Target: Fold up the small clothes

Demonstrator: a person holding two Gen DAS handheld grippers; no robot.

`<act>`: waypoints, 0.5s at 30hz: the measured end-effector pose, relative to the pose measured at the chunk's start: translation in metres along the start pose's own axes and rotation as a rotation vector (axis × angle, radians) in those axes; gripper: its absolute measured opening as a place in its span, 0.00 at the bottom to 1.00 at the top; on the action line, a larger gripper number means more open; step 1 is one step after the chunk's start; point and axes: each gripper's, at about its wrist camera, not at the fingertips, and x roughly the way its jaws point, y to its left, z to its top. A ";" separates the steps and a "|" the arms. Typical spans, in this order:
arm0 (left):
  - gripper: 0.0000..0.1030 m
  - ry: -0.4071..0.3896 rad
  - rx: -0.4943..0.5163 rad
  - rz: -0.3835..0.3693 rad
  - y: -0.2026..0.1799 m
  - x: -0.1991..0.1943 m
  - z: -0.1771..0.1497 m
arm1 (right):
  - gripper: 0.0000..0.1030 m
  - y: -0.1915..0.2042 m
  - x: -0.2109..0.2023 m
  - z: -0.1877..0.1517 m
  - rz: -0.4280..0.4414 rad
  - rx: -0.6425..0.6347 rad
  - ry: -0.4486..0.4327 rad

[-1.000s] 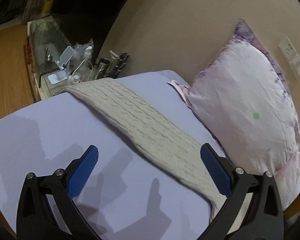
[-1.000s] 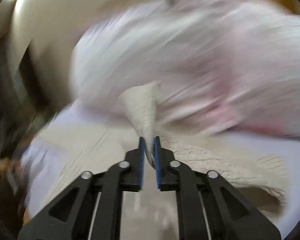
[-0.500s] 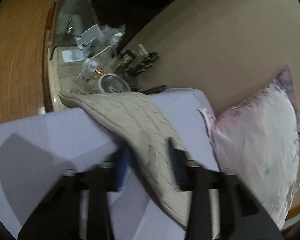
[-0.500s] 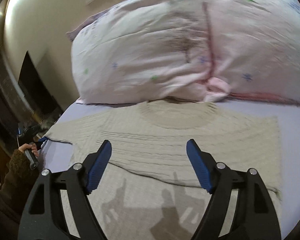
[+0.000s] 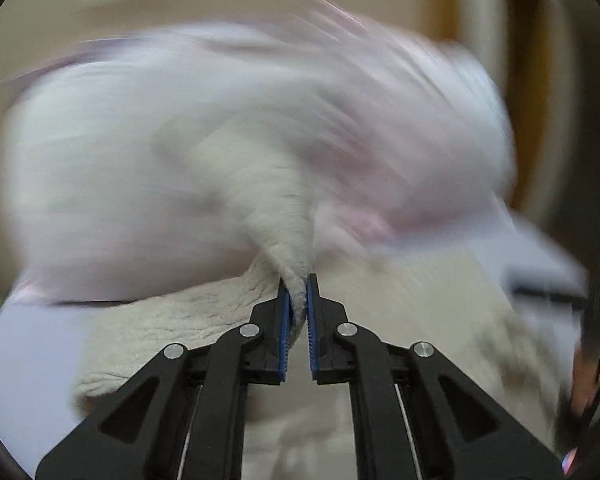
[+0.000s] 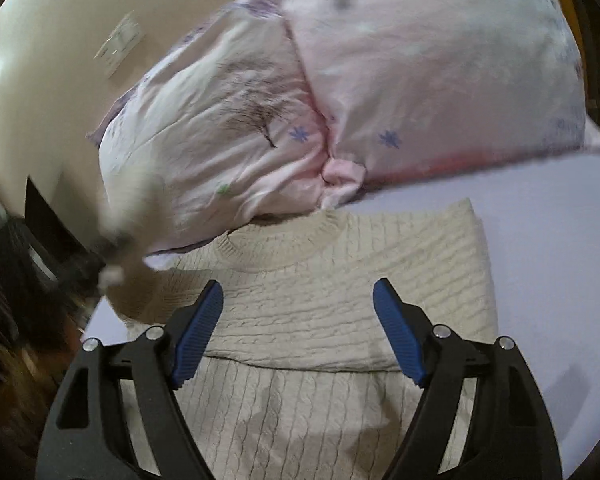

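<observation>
A beige cable-knit sweater [image 6: 340, 280] lies on a lavender bed sheet [image 6: 548, 280], its right sleeve side folded in over the body and its neckline toward the pillow. My right gripper [image 6: 298, 312] is open and empty, hovering over the sweater's chest. My left gripper [image 5: 297, 300] is shut on the sweater's left sleeve [image 5: 276, 208] and lifts it up in front of the pillow; this view is motion-blurred. The raised sleeve shows as a blur at the left of the right wrist view [image 6: 132, 208].
A large pink-white floral pillow [image 6: 340, 92] lies against the beige wall just beyond the sweater. A wall socket [image 6: 120, 44] is at upper left. Dark furniture and floor lie past the bed's left edge [image 6: 28, 264].
My left gripper has closed on the sleeve and swung it up toward the pillow. My right gripper let go of its sleeve a second ago and has stayed open, moving closer over the sweater.
</observation>
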 end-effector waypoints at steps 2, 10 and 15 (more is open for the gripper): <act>0.07 0.093 0.133 -0.043 -0.047 0.031 -0.013 | 0.75 -0.013 0.003 0.001 0.012 0.049 0.034; 0.54 0.016 -0.012 -0.030 0.005 -0.036 -0.027 | 0.54 -0.062 0.021 0.003 -0.079 0.189 0.140; 0.58 0.114 -0.234 0.080 0.089 -0.093 -0.081 | 0.08 -0.065 0.046 -0.007 -0.143 0.144 0.200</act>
